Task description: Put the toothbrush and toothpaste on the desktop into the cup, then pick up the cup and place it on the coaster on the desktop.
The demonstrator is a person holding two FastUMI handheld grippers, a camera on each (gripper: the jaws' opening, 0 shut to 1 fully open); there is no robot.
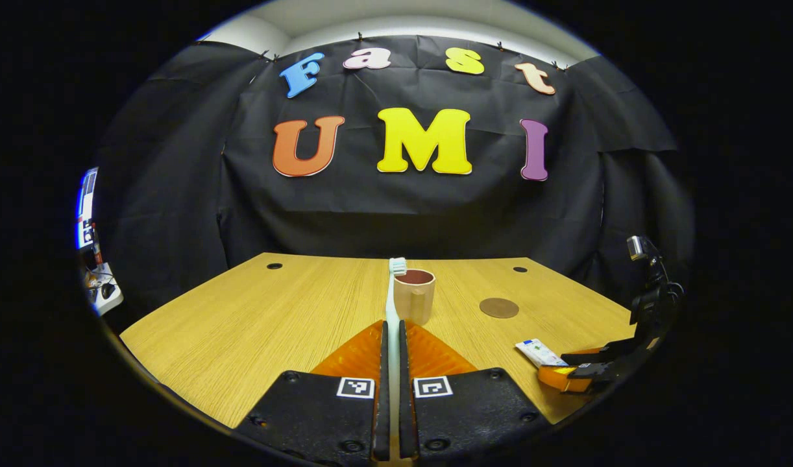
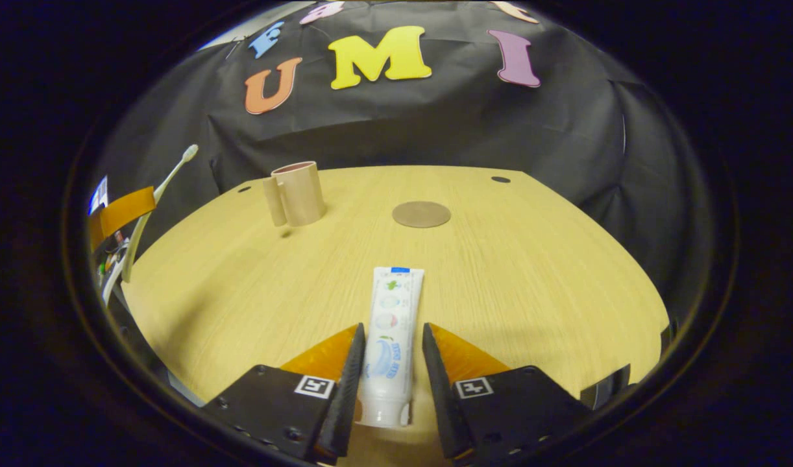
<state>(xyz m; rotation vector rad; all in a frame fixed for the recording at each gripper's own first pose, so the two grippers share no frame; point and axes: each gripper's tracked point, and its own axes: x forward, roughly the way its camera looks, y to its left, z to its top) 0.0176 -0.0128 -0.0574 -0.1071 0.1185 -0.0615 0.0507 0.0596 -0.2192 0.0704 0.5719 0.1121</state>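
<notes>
My left gripper [image 1: 392, 324] is shut on the white toothbrush [image 1: 392, 299], which stands upright with its bristle head up, just in front of the beige cup [image 1: 414, 296]. The cup [image 2: 299, 193] stands upright on the wooden desk, its handle toward me. A round brown coaster [image 1: 498, 307] lies flat to the cup's right. The white toothpaste tube [image 2: 396, 318] lies on the desk between the fingers of my right gripper [image 2: 393, 331], which is open and straddles its lower half. The toothbrush [image 2: 156, 194] and a finger of the left gripper [image 2: 121, 211] show at the far left in the right gripper view.
The wooden desk [image 2: 533, 272] has small dark holes near its back corners [image 2: 500, 179]. Black cloth walls close in the back and sides. The coaster [image 2: 421, 214] lies right of the cup, about one cup width away. Cluttered equipment [image 1: 101, 285] sits beyond the left edge.
</notes>
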